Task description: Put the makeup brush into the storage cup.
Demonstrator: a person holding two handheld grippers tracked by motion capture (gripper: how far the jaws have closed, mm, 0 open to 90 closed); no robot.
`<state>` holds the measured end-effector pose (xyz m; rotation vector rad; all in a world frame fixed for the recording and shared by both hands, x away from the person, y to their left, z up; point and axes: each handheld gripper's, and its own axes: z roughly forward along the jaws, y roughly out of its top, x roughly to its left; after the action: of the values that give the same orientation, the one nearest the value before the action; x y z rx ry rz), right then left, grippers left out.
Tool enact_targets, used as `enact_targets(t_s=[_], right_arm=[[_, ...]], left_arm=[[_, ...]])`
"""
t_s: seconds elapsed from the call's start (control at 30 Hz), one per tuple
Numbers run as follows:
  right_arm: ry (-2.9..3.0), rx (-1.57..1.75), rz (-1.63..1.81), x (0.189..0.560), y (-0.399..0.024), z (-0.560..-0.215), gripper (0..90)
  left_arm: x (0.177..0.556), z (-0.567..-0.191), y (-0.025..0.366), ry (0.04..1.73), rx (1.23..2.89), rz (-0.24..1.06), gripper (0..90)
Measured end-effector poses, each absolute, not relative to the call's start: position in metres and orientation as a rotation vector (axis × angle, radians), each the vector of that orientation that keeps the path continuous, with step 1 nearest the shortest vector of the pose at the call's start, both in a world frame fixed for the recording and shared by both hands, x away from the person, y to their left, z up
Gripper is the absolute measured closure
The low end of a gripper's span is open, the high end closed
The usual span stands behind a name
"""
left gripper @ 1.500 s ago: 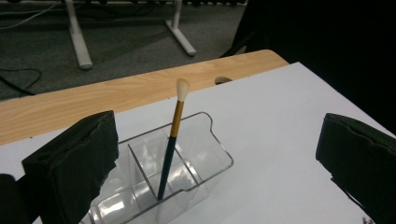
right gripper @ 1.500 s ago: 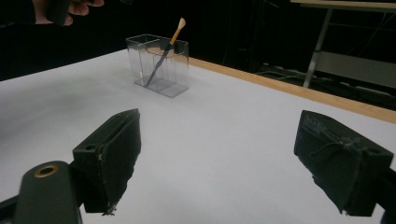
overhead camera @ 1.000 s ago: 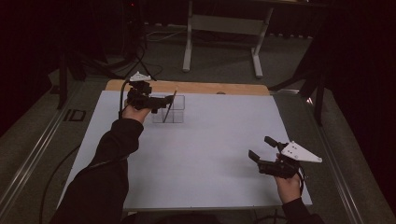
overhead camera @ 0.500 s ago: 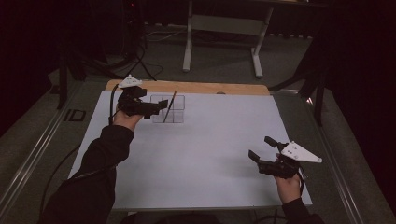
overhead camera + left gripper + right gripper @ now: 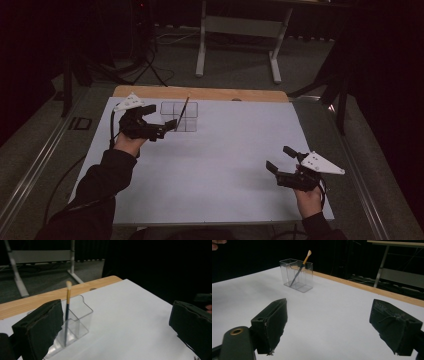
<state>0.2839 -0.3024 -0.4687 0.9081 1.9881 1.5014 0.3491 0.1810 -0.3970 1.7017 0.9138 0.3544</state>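
Since the earlier high views the left gripper has drawn back from the clear organiser, moving toward 8 o'clock across the white worktop; a second ago its jaws reached the box with the brush at their tips, and now they stand spread apart with nothing between them, just short of the box's near-left corner. The right gripper has stayed where it was, at 4 o'clock on the worktop, released too, its jaws wide and bare. The brush now stands by itself in the organiser, which sits at about 11 o'clock near the far wooden edge of the worktop. It is a thin brush with a dark lower shaft, a yellowish upper handle and a pale tuft on top, its dark end down in one cell. In the right gripper view the brush leans, tuft uppermost, against the wall of the organiser, which is see-through and divided into compartments. In the left gripper view the organiser lies just beyond the left jaw.
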Motion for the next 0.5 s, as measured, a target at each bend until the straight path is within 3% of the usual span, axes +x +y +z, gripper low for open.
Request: enact_targets(t_s=[0.5], right_arm=[[1.987, 0.911, 1.501, 0.284, -0.302, -0.469, 14.4]], left_arm=[[0.306, -0.412, 0.184, 0.803, 1.71, 0.341, 0.0]])
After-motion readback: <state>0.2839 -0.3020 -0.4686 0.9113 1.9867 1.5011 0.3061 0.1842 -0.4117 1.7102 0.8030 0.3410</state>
